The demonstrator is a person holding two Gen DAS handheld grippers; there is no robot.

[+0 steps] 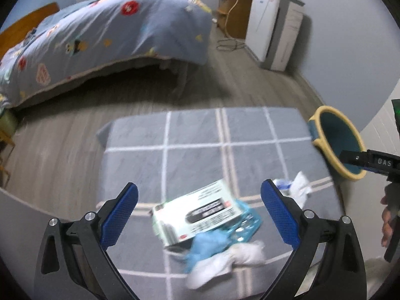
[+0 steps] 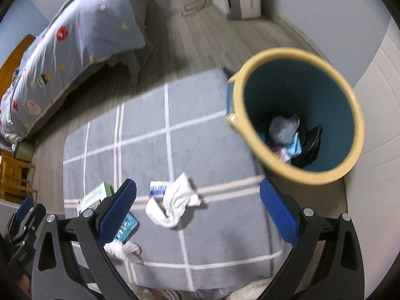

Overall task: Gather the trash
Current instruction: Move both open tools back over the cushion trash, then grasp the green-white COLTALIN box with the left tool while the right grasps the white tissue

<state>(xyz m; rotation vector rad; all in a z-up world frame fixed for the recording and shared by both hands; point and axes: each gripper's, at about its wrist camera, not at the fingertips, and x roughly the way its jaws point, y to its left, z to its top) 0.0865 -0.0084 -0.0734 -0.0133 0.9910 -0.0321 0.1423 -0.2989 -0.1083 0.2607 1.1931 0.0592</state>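
pale green carton [image 1: 197,215] lying flat, long axis left-right, left gripper [image 1: 200,215] fingers [image 1: 120,215] spread

bedroom | bed [image 1: 100,40] with patterned duvet | rug [image 1: 200,150] | wood floor [image 1: 62,130]

Box [image 1: 197,215] on mat [image 1: 200,135]; bin [image 2: 297,115] right

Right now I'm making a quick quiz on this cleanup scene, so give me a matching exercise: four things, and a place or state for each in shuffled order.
Things:
1. bin
2. pale green box
3. crumpled white tissue
4. left tool

Places or states:
A. lying alone on the rug, beside a small blue-and-white wrapper
B. open, holding nothing
C. standing at the rug's edge, trash already inside
D. resting on top of a blue tray

Pairs: 1-C, 2-D, 3-A, 4-B
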